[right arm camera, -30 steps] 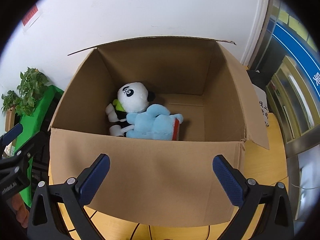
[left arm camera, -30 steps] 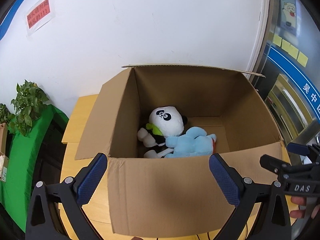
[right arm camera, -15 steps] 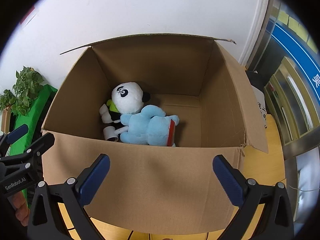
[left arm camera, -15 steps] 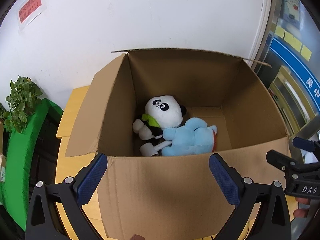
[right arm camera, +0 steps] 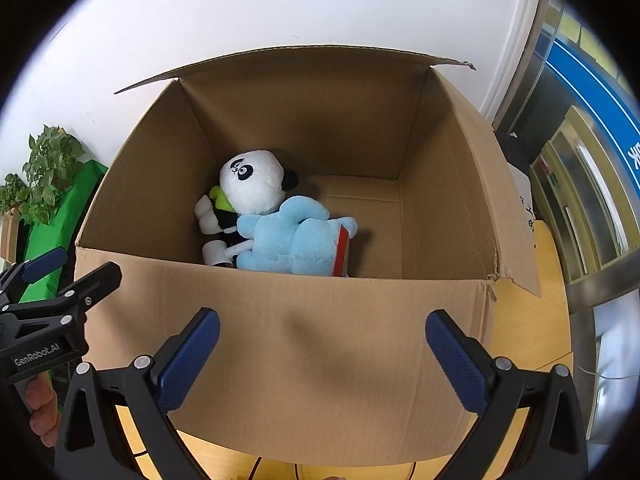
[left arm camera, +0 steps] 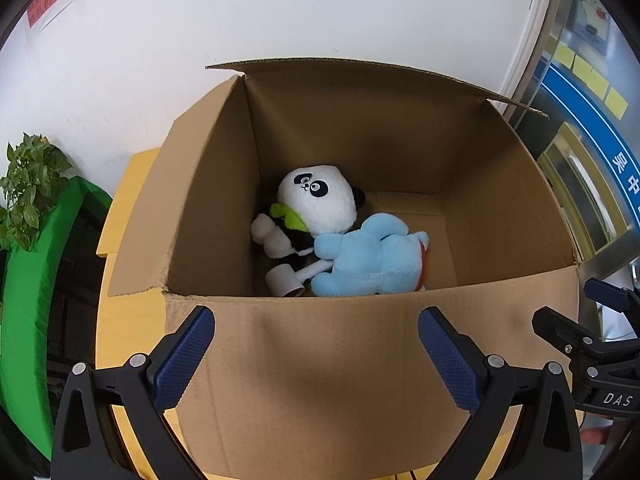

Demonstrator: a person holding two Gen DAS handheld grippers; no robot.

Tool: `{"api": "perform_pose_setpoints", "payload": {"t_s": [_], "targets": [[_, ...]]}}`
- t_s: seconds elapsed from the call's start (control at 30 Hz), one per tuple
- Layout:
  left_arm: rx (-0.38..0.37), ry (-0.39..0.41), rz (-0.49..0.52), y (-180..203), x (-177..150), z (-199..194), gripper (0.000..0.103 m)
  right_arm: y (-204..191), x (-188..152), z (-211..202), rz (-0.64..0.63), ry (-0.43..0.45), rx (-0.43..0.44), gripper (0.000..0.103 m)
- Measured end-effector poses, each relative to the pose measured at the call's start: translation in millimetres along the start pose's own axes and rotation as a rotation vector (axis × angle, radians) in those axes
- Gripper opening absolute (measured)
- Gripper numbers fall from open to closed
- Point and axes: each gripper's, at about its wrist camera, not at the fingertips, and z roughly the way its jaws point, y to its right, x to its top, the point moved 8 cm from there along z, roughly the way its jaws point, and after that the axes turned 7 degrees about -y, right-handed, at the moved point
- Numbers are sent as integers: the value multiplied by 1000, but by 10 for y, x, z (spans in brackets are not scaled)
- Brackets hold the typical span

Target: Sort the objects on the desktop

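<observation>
A large open cardboard box [left arm camera: 320, 360] [right arm camera: 320, 320] stands on a wooden table. On its floor lie a panda plush [left arm camera: 320, 200] [right arm camera: 256, 182], a light blue plush [left arm camera: 372, 264] [right arm camera: 292, 244] leaning on it, and a white roller-like object [left arm camera: 286, 282] [right arm camera: 216, 254]. A red-edged item [right arm camera: 342, 252] shows under the blue plush. My left gripper [left arm camera: 316, 356] is open and empty in front of the box's near wall. My right gripper [right arm camera: 322, 356] is open and empty, also before the near wall. Each gripper shows at the edge of the other's view.
The yellow wooden table [right arm camera: 532, 340] [left arm camera: 128, 320] carries the box. A green cloth-covered stand [left arm camera: 28, 300] and a potted plant [left arm camera: 28, 184] are at the left. A white wall is behind; glass doors [right arm camera: 592, 200] are at the right.
Both grippers have risen and tilted down toward the box, so more of its floor and the toys shows. Both stay open and empty.
</observation>
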Motion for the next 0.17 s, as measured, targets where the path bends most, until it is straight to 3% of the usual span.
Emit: {"api": "perform_pose_setpoints", "payload": {"t_s": [0.17], "targets": [[29,5,18,19,-33,11,103,9,9,13,-1,-2,-1,103]]}}
